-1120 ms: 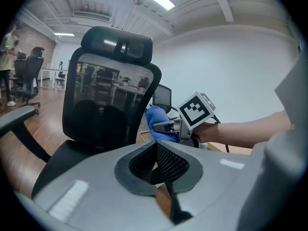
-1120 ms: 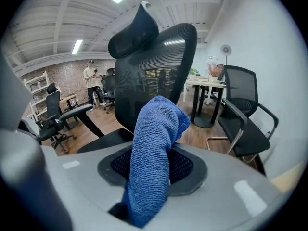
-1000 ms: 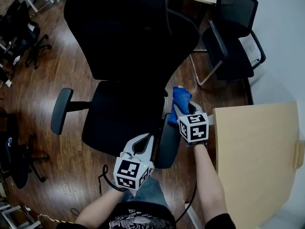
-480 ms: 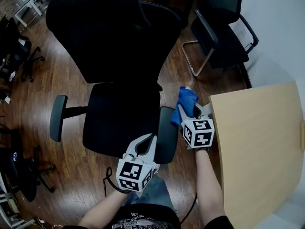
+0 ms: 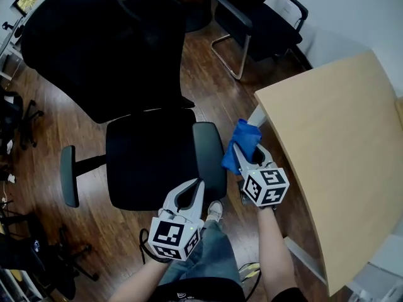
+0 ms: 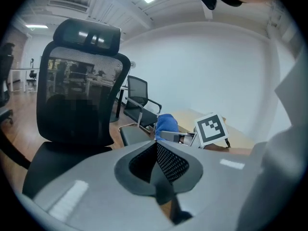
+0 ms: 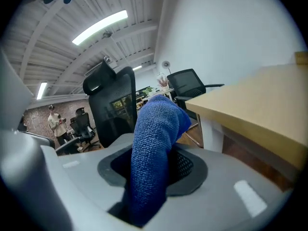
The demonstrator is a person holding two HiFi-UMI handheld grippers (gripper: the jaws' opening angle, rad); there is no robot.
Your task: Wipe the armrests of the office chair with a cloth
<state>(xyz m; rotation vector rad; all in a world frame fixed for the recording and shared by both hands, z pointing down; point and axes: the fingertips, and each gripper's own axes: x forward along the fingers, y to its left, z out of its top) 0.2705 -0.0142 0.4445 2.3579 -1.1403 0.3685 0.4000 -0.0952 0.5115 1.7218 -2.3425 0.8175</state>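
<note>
The black office chair (image 5: 148, 156) stands in front of me, its right armrest (image 5: 209, 159) beside the seat and its left armrest (image 5: 67, 175) further out. My right gripper (image 5: 247, 151) is shut on a blue cloth (image 5: 238, 145), held just right of the right armrest, between it and the table. In the right gripper view the blue cloth (image 7: 153, 153) hangs bunched out of the jaws. My left gripper (image 5: 193, 187) is shut with nothing in it, near the front end of the right armrest. The left gripper view shows the chair's mesh back (image 6: 79, 100) and the cloth (image 6: 166, 123).
A light wooden table (image 5: 340, 143) fills the right side, close to the right gripper. A second black chair (image 5: 258, 11) stands at the back. More chairs and a cable lie on the wood floor (image 5: 44, 137) at the left. My shoe (image 5: 215, 210) is below the seat.
The right gripper has carried the cloth off the rear end of the right armrest, to its right side. The head view has swung, so the chair sits further left.
</note>
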